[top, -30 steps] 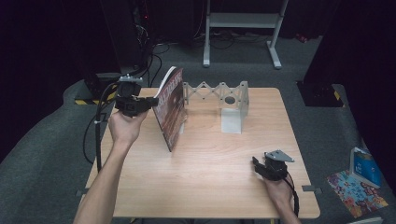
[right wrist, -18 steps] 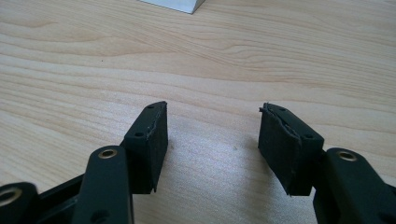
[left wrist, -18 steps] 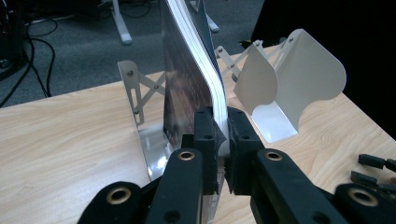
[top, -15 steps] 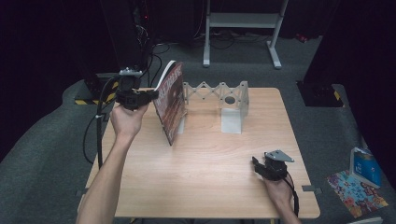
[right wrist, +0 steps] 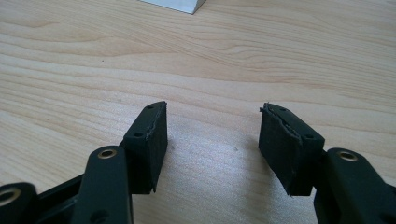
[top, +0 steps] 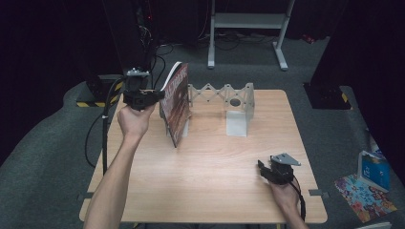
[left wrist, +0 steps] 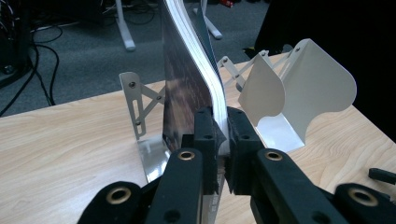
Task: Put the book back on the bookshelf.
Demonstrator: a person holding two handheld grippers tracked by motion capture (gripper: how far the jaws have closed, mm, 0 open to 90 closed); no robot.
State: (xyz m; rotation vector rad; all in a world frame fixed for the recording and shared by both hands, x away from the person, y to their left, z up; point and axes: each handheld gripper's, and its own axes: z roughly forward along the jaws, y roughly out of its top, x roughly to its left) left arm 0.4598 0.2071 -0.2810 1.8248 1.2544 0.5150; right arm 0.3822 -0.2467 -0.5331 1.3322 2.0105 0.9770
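Observation:
A thin book (top: 175,102) with a dark reddish-brown cover stands on edge at the left end of a white metal accordion rack (top: 224,98). My left gripper (top: 155,98) is shut on the book's edge; in the left gripper view the black jaws clamp the book (left wrist: 189,70) with its white page block curving upward between them. The left gripper (left wrist: 220,130) is just in front of the rack's curved white dividers (left wrist: 299,88). My right gripper (top: 261,168) rests low over the table's front right, open, and the right gripper (right wrist: 212,140) has only bare wood between its pads.
The wooden table (top: 215,162) has bare surface across its middle and front. A black cable (top: 102,129) hangs off the left edge. On the floor to the right lie a blue box (top: 374,170) and a colourful booklet (top: 365,198). A white frame stand (top: 248,24) stands behind.
My left gripper has lifted and tipped the book more upright, moving it slightly toward the rack's left end. The right gripper has stayed in place, open.

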